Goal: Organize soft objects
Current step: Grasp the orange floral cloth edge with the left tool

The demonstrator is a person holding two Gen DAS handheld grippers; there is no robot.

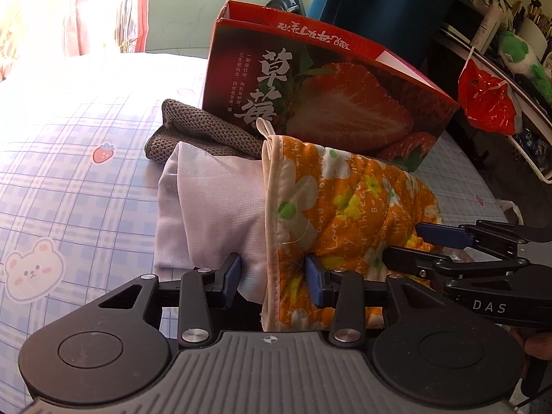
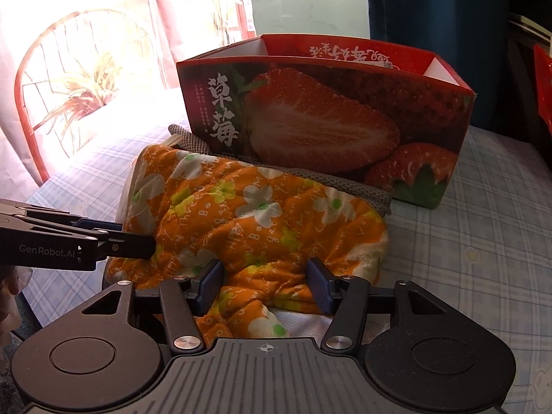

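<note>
An orange floral quilted mitt (image 1: 348, 203) (image 2: 241, 214) lies over a folded pale lilac cloth (image 1: 214, 207) on the checked bedsheet (image 1: 69, 189). Under and behind them lies a grey knitted cloth (image 1: 193, 127) (image 2: 193, 141). Behind the pile stands an open-topped red strawberry box (image 1: 331, 103) (image 2: 331, 117). My left gripper (image 1: 272, 276) is shut on the mitt's trimmed edge together with the lilac cloth. It enters the right wrist view from the left, its fingertips (image 2: 138, 241) at the mitt. My right gripper (image 2: 265, 283) pinches bunched orange fabric at the mitt's near side. In the left wrist view its fingers (image 1: 438, 236) show at the right.
A red plastic bag (image 1: 486, 100) hangs from a cluttered shelf (image 1: 517, 51) at the right of the bed. A red-framed chair (image 2: 38, 79) and a bright curtain stand at the left. A dark blue curtain (image 2: 431, 10) hangs behind the box.
</note>
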